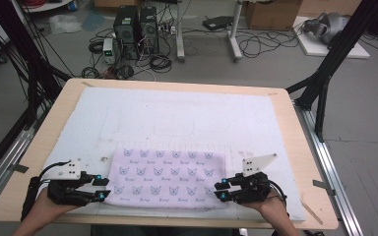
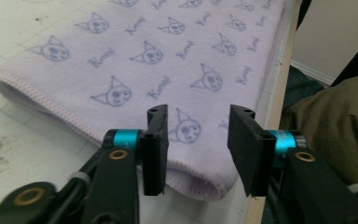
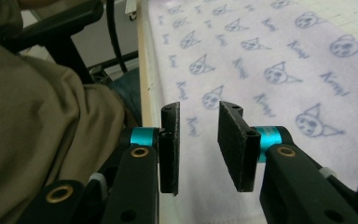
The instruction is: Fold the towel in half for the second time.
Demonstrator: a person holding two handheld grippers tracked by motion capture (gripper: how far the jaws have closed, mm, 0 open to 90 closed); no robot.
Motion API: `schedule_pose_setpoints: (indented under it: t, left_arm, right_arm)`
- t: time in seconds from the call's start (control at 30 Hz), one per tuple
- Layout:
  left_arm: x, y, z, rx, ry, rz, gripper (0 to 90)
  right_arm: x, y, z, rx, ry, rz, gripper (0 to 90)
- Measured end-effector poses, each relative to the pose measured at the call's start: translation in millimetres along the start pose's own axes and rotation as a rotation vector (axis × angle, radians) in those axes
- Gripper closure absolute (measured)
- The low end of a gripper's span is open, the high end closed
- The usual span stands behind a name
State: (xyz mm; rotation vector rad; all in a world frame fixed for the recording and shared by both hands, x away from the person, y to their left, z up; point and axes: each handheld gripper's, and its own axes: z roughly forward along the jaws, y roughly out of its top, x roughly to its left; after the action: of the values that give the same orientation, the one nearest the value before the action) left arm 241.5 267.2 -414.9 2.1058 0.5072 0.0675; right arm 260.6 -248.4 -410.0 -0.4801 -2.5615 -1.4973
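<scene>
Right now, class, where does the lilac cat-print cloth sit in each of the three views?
High view: cloth lies at the table's near edge, between the two grippers.
Left gripper view: cloth spreads across the upper picture, its corner by the open jaws.
Right gripper view: cloth spreads up and right.
Shared landmark: the cat-face print.

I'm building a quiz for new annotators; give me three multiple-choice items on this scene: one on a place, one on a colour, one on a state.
1. Where does the folded towel lie on the white mat?
A. near edge, between both tongs
B. far left corner
C. hanging off the far edge

2. What colour is the towel?
A. green
B. pale lilac with blue cat faces
C. plain red

3. How do the left tongs and right tongs stand?
A. both clamped on cloth
B. both open, nothing pinched
C. one holds a cup

Key: A, the high view shows it by the near edge; B, the print is plain in both gripper views; B, cloth shows through each gap.
</scene>
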Motion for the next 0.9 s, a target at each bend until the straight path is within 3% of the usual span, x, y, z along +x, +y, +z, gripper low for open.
schedule_pose_setpoints:
  t: [0.07,0.3,0.37,0.57,0.77,0.9]
  left_arm:
    - [0.4,-0.4,5.1,0.023,0.003,0.006,65.6]
    - [-0.3,-13.9,21.7,0.098,-0.006,0.000,71.7]
    - [-0.6,-15.2,22.1,0.091,-0.007,0.000,70.8]
    - [3.2,-3.9,19.0,0.053,0.028,0.006,63.5]
    - [15.4,10.7,19.8,-0.010,0.101,0.000,59.7]
    - [28.2,19.5,22.1,-0.015,0.176,-0.019,58.2]
  right_arm:
    - [-1.9,-1.3,4.1,0.017,-0.007,0.006,69.7]
    - [-1.5,-15.3,21.5,0.153,-0.020,0.009,72.1]
    - [-1.2,-18.8,24.0,0.180,-0.025,0.011,72.0]
    - [-4.9,-11.8,17.1,0.126,-0.053,0.010,71.7]
    - [-20.1,0.0,5.9,0.059,-0.150,0.024,69.6]
    - [-35.5,8.6,0.8,0.041,-0.211,0.026,65.3]
